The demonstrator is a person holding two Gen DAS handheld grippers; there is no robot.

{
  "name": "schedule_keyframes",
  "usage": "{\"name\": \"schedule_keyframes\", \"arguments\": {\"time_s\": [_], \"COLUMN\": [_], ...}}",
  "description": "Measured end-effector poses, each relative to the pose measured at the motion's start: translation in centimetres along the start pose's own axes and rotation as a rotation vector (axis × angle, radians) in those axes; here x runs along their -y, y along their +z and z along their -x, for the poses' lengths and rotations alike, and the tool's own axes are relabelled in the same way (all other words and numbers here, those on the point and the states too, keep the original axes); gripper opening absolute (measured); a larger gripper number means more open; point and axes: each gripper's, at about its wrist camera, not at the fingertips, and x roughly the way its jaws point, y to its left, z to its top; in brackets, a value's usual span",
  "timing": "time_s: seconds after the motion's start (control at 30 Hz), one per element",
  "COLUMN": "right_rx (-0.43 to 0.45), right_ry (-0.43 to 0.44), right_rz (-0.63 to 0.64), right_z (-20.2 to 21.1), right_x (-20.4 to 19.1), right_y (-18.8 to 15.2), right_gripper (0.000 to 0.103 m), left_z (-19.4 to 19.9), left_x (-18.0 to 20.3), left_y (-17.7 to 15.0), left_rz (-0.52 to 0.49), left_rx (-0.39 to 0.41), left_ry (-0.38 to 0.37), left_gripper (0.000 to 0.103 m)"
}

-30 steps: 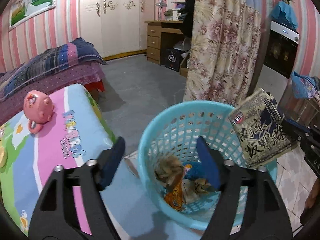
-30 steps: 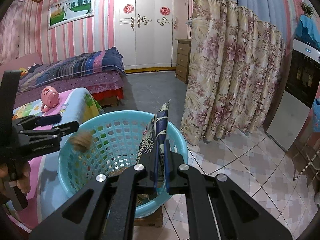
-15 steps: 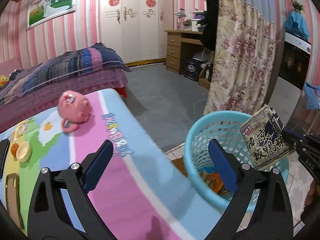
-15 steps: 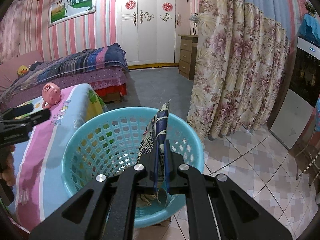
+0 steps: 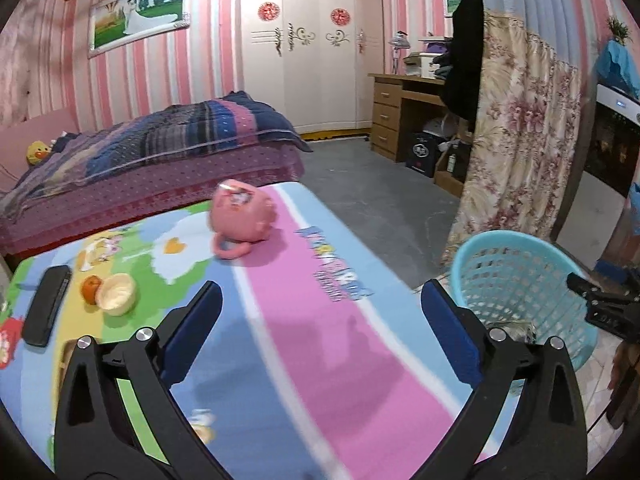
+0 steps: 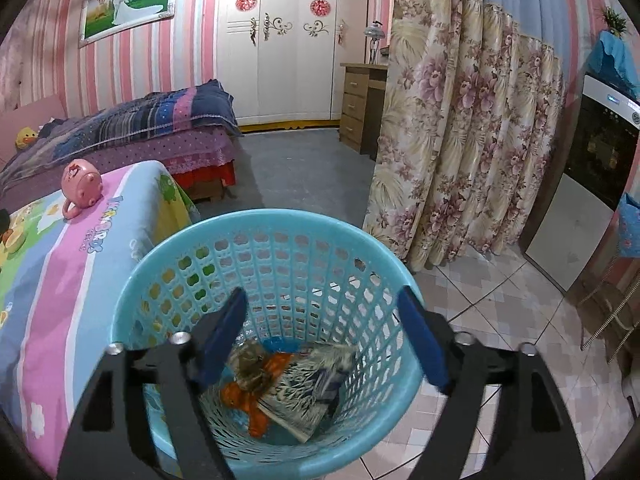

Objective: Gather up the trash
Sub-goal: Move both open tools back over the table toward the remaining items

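A light blue plastic basket [image 6: 160, 280] stands on the floor beside the table; it also shows in the left wrist view [image 5: 516, 240]. My right gripper [image 6: 322, 320] is open and empty above the basket. A black-and-white snack bag [image 6: 308, 388] lies at the basket's bottom on orange wrappers [image 6: 248, 400] and a brownish crumpled piece [image 6: 250, 364]. My left gripper [image 5: 320, 312] is open and empty over the colourful tablecloth [image 5: 304, 344]. On the table lie an orange fruit [image 5: 90, 288] and a pale peel cup [image 5: 117, 298].
A pink piggy bank [image 5: 242, 216] and a black phone [image 5: 46, 308] sit on the table. A bed [image 5: 152, 160] stands behind it. A floral curtain [image 6: 460, 140], a wooden desk [image 5: 404, 120] and a dark oven [image 6: 600, 152] are to the right.
My right gripper has opened and the snack bag has dropped into the basket. My left gripper has swung left from over the basket to over the table.
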Motion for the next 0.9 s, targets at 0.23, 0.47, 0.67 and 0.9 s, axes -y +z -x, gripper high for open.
{"name": "schedule_keyframes", "arguments": {"time_s": [0.23, 0.47, 0.67, 0.9], "right_rx": [0.038, 0.09, 0.131, 0.135], "right_ry": [0.004, 0.113, 0.22, 0.337], "right_rz": [0.029, 0.029, 0.059, 0.106], "right_z": [1.1, 3.0, 4.2, 3.8], "right_x": [-2.5, -6.3, -11.6, -19.1], "right_y": [1.6, 3.9, 6.3, 8.5], "right_gripper": [0.093, 0.093, 0.093, 0.093], "left_z": [0.4, 1.3, 2.3, 2.3], "left_x": [-4.7, -10.7, -17.7, -24.5], "left_y": [-0.4, 0.4, 0.6, -0.3], "left_rz": [0.035, 0.077, 0.168, 0.247], "left_rx": [-0.004, -0.006, -0.012, -0.037], "left_ry": [0.061, 0.124, 0.213, 0.324], "left_gripper": [0.097, 0.097, 0.097, 0.097]}}
